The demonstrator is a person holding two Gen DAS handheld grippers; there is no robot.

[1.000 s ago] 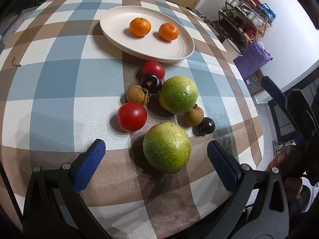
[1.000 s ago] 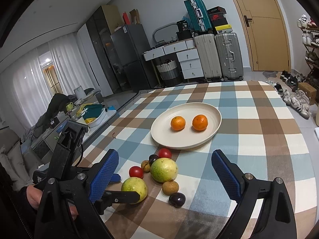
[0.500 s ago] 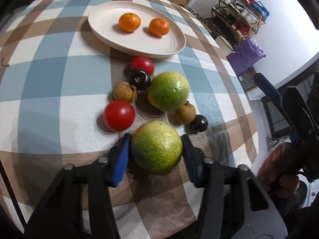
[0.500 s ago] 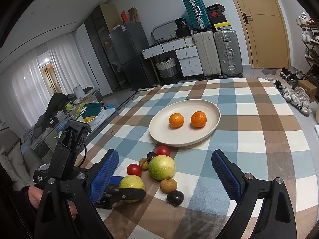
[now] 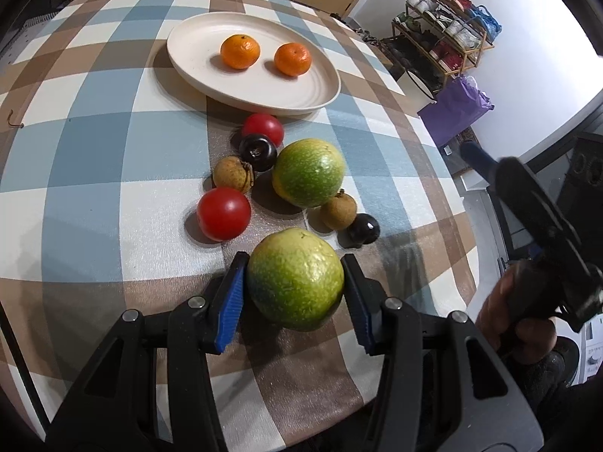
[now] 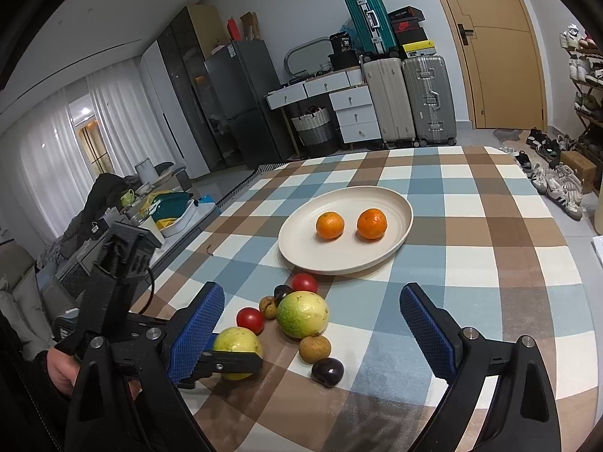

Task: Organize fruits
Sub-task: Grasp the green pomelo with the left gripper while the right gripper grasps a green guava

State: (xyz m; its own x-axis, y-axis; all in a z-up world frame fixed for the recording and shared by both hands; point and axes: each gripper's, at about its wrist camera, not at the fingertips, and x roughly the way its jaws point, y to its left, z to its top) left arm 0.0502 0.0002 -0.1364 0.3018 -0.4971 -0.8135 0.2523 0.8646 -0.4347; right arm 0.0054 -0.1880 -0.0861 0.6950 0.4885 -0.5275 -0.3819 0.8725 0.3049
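My left gripper (image 5: 296, 295) is shut on the nearest green fruit (image 5: 296, 277), which also shows in the right wrist view (image 6: 238, 341); whether it rests on the checked cloth or is just above it I cannot tell. A second green fruit (image 5: 309, 172), two red fruits (image 5: 223, 213), two dark ones (image 5: 258, 150) and two brown ones (image 5: 338, 211) lie in a cluster beyond it. A cream plate (image 5: 211, 71) farther back holds two oranges (image 5: 240, 51). My right gripper (image 6: 312, 324) is open and empty, held above the table's near edge.
The table's right edge (image 5: 463, 203) drops to the floor. A shoe rack (image 5: 444, 34) and a purple bag (image 5: 456, 109) stand beyond it. Suitcases (image 6: 410, 101) and drawers stand across the room. A small hook (image 5: 15, 120) lies on the cloth at far left.
My left gripper went from wide open to shut around the nearest green fruit, moving forward around it. The right gripper stayed open and drifted only slightly.
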